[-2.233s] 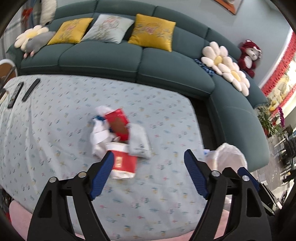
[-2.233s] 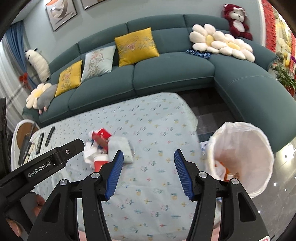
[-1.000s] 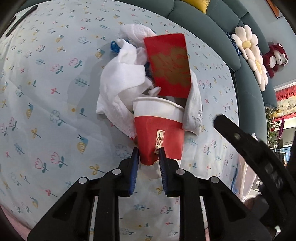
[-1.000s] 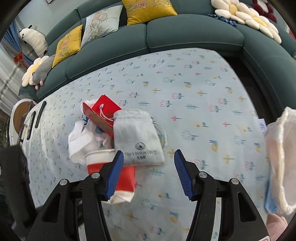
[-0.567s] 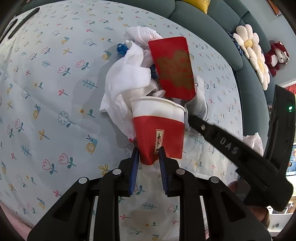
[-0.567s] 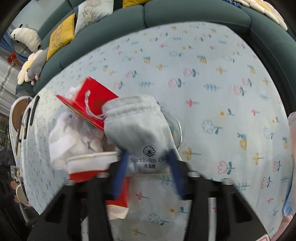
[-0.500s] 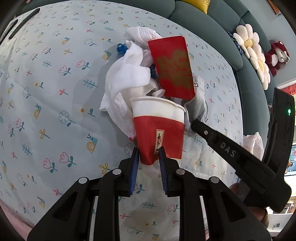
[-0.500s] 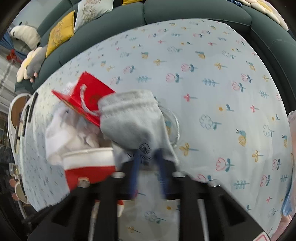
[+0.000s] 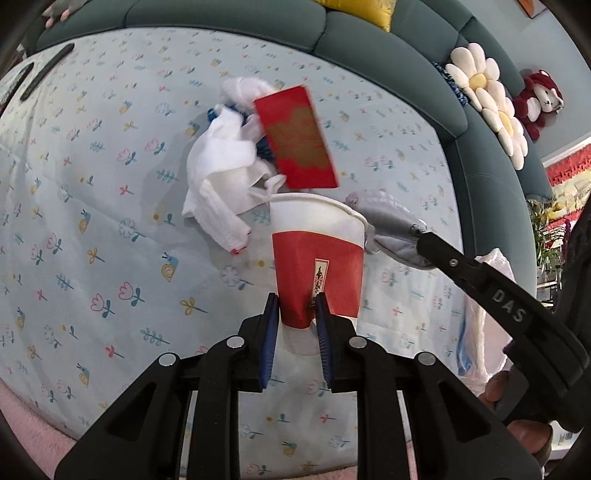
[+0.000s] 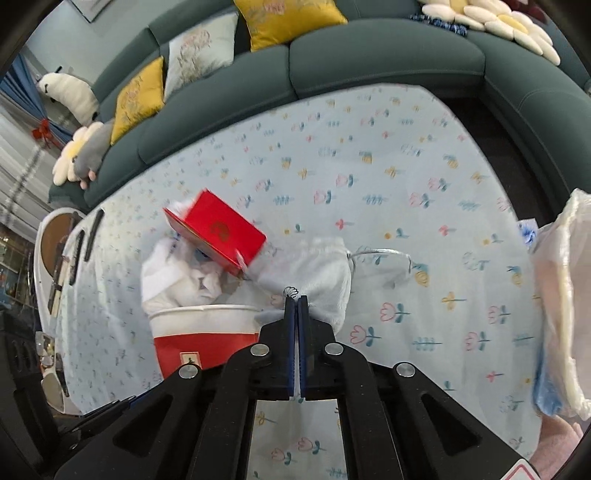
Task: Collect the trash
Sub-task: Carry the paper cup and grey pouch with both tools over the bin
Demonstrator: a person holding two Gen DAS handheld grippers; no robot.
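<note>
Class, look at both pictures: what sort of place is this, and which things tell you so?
Most likely a home living room. A long green sofa with yellow cushions curves round a low table under a flowery tablecloth, and soft toys sit on the sofa.

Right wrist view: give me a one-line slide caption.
Right gripper shut on the grey pouch, beside the paper cup and red envelope on the floral tablecloth.
</note>
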